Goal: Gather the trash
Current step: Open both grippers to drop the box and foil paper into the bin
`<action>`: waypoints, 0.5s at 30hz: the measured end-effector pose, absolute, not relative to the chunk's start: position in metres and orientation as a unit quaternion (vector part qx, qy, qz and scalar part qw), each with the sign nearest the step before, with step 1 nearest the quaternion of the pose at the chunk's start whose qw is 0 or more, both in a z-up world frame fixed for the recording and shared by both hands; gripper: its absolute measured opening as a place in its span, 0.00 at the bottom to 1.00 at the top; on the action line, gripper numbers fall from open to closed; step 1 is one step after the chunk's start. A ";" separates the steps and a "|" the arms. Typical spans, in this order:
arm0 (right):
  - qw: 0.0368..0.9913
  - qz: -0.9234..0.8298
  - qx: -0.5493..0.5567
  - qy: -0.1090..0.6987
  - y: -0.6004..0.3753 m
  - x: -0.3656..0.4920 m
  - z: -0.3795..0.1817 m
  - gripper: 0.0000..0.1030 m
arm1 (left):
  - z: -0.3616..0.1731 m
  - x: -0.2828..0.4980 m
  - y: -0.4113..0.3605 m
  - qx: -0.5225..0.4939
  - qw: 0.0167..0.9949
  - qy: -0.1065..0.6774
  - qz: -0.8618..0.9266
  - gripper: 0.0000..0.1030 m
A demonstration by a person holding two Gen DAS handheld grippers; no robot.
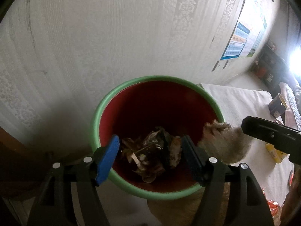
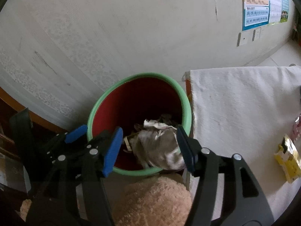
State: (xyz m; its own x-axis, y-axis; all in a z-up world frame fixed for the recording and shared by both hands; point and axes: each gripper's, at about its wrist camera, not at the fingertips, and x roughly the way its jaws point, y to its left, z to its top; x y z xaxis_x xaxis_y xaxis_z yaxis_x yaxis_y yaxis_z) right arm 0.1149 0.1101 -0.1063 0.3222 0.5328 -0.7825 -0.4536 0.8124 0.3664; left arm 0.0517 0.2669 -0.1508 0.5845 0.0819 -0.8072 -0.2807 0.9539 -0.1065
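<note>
A red bin with a green rim (image 1: 95, 124) (image 2: 185, 101) stands against the wall, with crumpled paper and wrappers (image 1: 150, 150) at its bottom. My left gripper (image 1: 150, 160) hangs open over the bin's near rim with nothing between its fingers. My right gripper (image 2: 149, 148) stands open over the bin's right edge. A crumpled whitish paper wad (image 2: 160, 146) (image 1: 222, 143) sits blurred between its fingers, with a gap to the blue pad (image 2: 112, 150). In the left wrist view a black finger of the right gripper (image 1: 270, 133) reaches in from the right beside the wad.
A table under a white cloth (image 2: 235, 103) stands right of the bin, with a yellow packet (image 2: 287, 158), a dark cup (image 1: 278, 105) and orange wrappers (image 1: 272, 205) on it. A beige plush thing (image 2: 150, 201) lies below the bin. Brown wooden furniture (image 2: 7, 113) is at the left.
</note>
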 end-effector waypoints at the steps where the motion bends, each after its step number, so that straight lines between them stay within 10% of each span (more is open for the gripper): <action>1: 0.812 0.303 0.044 0.497 0.105 0.114 -0.105 0.56 | -0.149 0.052 0.266 -0.112 0.883 0.444 0.102 0.64; 15: 0.841 0.235 0.043 0.486 -0.032 0.077 -0.083 0.68 | -0.125 0.038 0.223 -0.105 0.895 0.432 0.045 0.65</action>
State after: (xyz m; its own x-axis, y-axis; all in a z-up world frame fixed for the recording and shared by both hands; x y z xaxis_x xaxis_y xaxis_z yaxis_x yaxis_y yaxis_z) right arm 0.0769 -0.0316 -0.0827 0.4174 0.4367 -0.7969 -0.3529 0.8860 0.3007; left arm 0.0384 0.2229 -0.1248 0.6234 -0.0098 -0.7818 -0.1717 0.9738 -0.1492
